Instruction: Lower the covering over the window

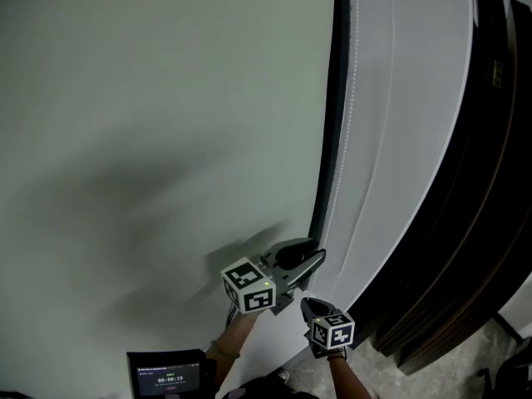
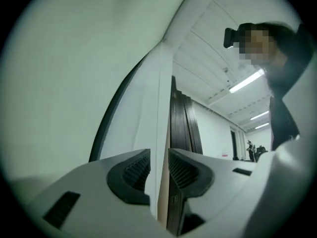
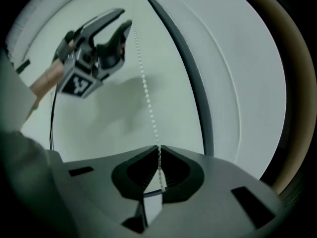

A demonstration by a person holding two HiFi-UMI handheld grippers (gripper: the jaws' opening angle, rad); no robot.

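Observation:
A white roller blind (image 1: 407,98) hangs beside a dark window frame strip (image 1: 332,98), and a white bead chain (image 1: 353,98) runs down its edge. My right gripper (image 3: 159,170) is shut on the bead chain (image 3: 146,90), which goes straight up from between its pads. In the head view this right gripper (image 1: 309,304) sits low, just under the left one. My left gripper (image 1: 316,254) points at the frame a little higher up, jaws open; the chain passes close by its tips (image 3: 126,18), apart from them. Nothing lies between the left gripper (image 2: 159,170) pads.
A plain pale wall (image 1: 166,98) fills the left. Dark brown folded curtains (image 1: 465,223) stand to the right of the blind. A small screen (image 1: 166,378) shows at the bottom edge, by the person's arm. Ceiling strip lights (image 2: 245,81) appear in the left gripper view.

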